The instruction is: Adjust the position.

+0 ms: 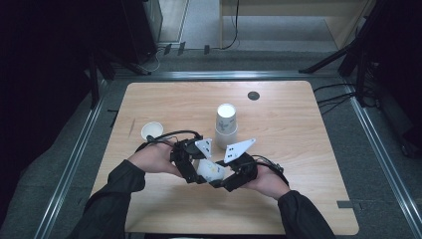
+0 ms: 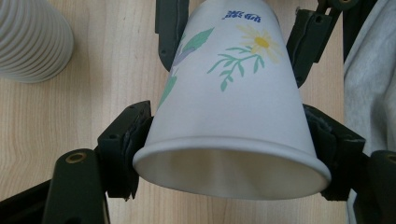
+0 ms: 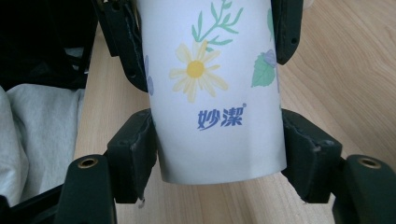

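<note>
cup: white paper cup printed with a yellow daisy and green leaves (image 1: 210,170), lying sideways just above the light wooden table (image 1: 298,149), between both grippers
left gripper (image 2: 229,140): clamped on cup's rim end
right gripper (image 3: 219,149): pads pressed on cup's base end
nearby: stack of upside-down white cups (image 1: 226,125); single upright cup (image 1: 152,131)

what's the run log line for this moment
left gripper: shut on rim end of flowered paper cup | right gripper: shut on its base end | cup stack: upside down on table
</note>
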Available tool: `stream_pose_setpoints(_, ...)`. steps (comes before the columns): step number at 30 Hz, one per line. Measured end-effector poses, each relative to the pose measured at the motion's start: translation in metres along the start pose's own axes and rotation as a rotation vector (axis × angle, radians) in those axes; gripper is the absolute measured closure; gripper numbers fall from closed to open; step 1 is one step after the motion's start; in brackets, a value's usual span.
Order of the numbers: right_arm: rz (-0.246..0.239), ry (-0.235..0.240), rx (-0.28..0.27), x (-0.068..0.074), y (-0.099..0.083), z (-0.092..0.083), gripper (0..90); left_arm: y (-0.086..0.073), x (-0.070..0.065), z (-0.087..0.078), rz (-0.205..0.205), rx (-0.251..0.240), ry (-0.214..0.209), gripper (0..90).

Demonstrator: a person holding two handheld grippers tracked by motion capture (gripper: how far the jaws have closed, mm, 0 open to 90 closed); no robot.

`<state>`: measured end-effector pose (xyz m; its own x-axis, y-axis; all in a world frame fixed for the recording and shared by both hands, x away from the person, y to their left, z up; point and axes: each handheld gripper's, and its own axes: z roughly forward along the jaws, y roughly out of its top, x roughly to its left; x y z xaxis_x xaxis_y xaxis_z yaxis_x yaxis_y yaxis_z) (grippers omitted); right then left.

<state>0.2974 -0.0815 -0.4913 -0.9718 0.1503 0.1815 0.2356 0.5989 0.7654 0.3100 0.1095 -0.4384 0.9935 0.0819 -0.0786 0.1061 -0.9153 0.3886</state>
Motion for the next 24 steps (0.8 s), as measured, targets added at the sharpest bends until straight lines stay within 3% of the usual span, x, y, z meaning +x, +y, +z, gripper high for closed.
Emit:
stream_pose_setpoints(9,-0.02,-0.005,0.003,0.002,0.001,0.0,34.7,-0.002,0.001,-0.004,-0.004,-0.045,-0.017,17.6)
stream_pose_setpoints(13,-0.012,-0.01,-0.008,0.001,0.001,-0.004,34.7,-0.005,0.001,-0.009,0.01,-0.081,0.019,12.6)
stream_pose_setpoints(18,-0.013,-0.019,-0.034,-0.001,0.002,-0.011,34.8,-0.014,0.009,-0.017,-0.054,-0.179,-0.017,9.4)
stream_pose_setpoints(24,-0.001,-0.028,-0.078,-0.002,0.003,-0.02,34.7,-0.021,0.009,-0.025,-0.069,-0.239,-0.019,9.4)
